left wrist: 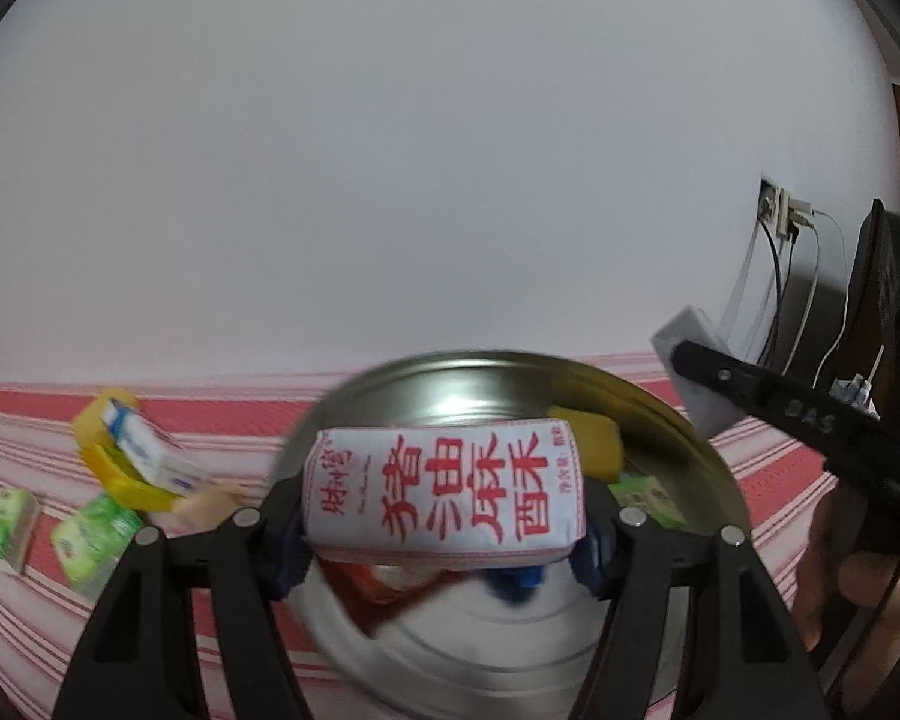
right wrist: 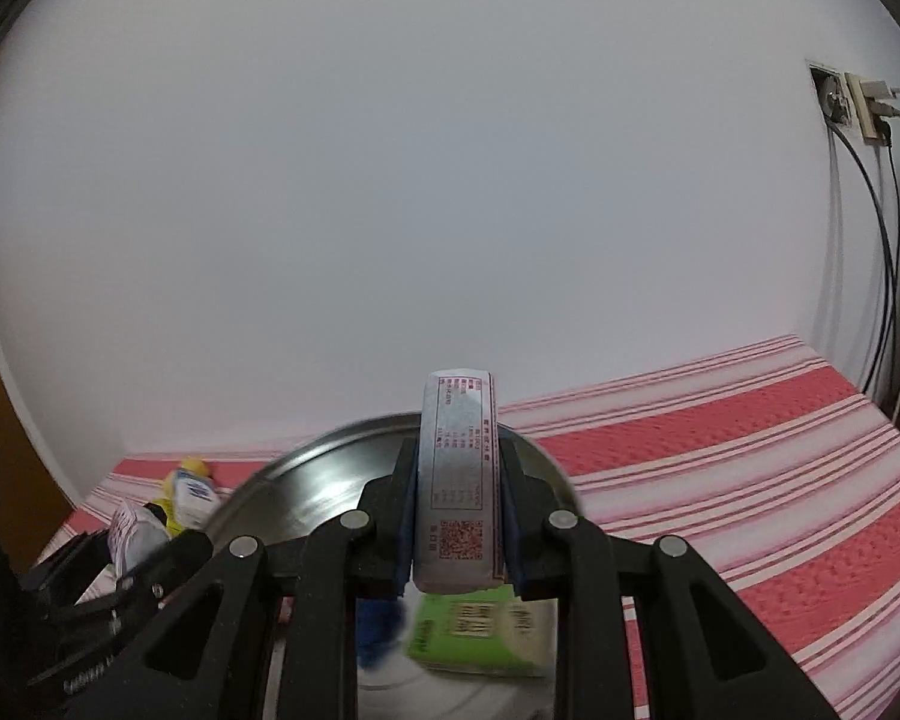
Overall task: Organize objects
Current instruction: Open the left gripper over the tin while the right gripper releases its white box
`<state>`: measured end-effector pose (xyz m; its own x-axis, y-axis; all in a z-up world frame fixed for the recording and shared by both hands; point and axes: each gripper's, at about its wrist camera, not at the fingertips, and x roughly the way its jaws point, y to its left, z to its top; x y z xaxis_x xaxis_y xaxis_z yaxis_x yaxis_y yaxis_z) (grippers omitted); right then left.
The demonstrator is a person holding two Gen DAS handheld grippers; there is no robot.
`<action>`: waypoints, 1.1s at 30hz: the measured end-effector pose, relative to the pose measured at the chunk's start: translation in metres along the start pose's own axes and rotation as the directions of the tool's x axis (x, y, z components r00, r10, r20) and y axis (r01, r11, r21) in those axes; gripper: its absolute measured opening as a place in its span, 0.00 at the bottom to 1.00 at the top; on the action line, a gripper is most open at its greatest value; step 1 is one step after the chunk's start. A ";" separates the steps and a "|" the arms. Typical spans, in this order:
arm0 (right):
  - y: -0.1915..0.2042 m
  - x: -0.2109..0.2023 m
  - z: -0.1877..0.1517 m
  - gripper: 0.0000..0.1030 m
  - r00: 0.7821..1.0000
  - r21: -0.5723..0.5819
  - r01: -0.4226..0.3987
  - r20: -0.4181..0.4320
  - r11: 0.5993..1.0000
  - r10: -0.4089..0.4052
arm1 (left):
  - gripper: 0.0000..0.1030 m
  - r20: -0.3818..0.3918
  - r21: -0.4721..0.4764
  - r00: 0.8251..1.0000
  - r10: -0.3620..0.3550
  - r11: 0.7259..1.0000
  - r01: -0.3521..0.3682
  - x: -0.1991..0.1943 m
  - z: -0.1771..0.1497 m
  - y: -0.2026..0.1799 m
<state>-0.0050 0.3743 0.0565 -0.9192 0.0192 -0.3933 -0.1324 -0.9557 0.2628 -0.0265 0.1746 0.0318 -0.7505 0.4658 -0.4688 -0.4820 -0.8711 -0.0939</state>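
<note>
Two white snack packets [left wrist: 447, 495] [right wrist: 459, 483] — one clenched in each gripper's jaws — above the steel tray [left wrist: 678, 420].

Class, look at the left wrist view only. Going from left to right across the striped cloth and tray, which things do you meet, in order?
Small green tissue pack → second green pack → yellow holder with a blue-and-white box → white packet with red characters in the left claw → white box in the right claw.

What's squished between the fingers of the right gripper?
A narrow white packet with red print and a QR code stands on edge there, held above the round metal tray, shown in the right wrist view.
</note>
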 end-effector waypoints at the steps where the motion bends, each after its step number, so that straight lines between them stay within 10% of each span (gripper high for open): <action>1: 0.000 -0.001 0.000 0.25 1.000 -0.012 0.007 -0.008 1.000 -0.007 | 0.65 -0.010 -0.005 1.000 -0.006 1.000 0.006 0.002 -0.001 -0.005; 33: 0.009 0.047 -0.021 0.25 0.989 -0.204 0.064 -0.118 0.977 -0.090 | 0.65 -0.081 0.101 0.991 0.105 0.990 -0.096 0.015 -0.022 -0.033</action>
<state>-0.0414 0.3605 0.0225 -0.8536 0.0701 -0.5162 -0.1126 -0.9923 0.0515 -0.0122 0.2074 0.0088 -0.7578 0.3579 -0.5456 -0.4505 -0.8918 0.0408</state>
